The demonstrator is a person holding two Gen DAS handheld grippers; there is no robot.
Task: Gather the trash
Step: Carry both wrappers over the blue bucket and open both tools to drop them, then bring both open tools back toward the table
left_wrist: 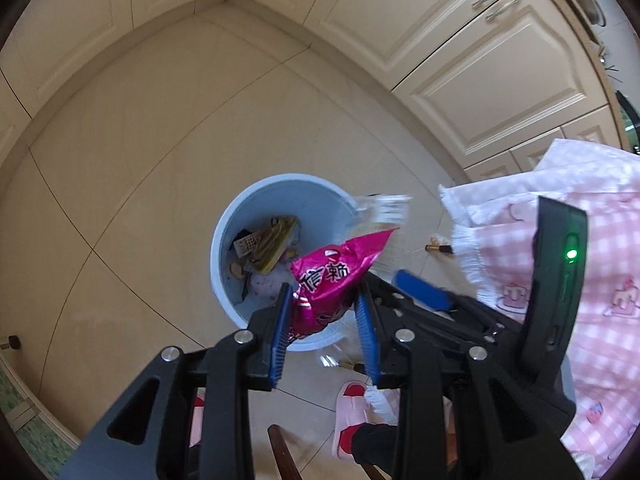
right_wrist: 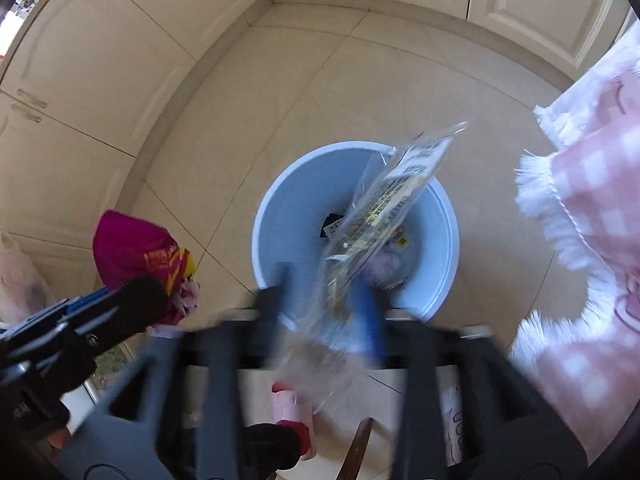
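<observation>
Left wrist view: your left gripper (left_wrist: 324, 312) has its blue-padded fingers partly closed onto a magenta snack bag (left_wrist: 334, 280), pinching the bag's lower half so that its upper end projects forward past the fingertips. The bag hangs directly above the near rim of the light blue bin (left_wrist: 256, 200), which stands on the tiled floor (left_wrist: 140, 184) and already contains a yellow wrapper (left_wrist: 274, 244) and other scraps. Just right of the bag, a blurred clear wrapper (left_wrist: 380, 210) is visible over the bin's far-right rim, with your right gripper's blue pad (left_wrist: 420, 290) below it. A pink checked cloth (left_wrist: 580, 280) fills the right side. Right wrist view: your right gripper (right_wrist: 326, 300) is blurred; its fingers stand moderately apart with a clear plastic wrapper (right_wrist: 384, 208) running between them, but you cannot tell from this view whether the pads actually grip it. The wrapper extends forward over the bin (right_wrist: 288, 200) opening. Your left gripper (right_wrist: 116, 312) appears at the left with the magenta bag (right_wrist: 132, 248), here well left of the bin.
</observation>
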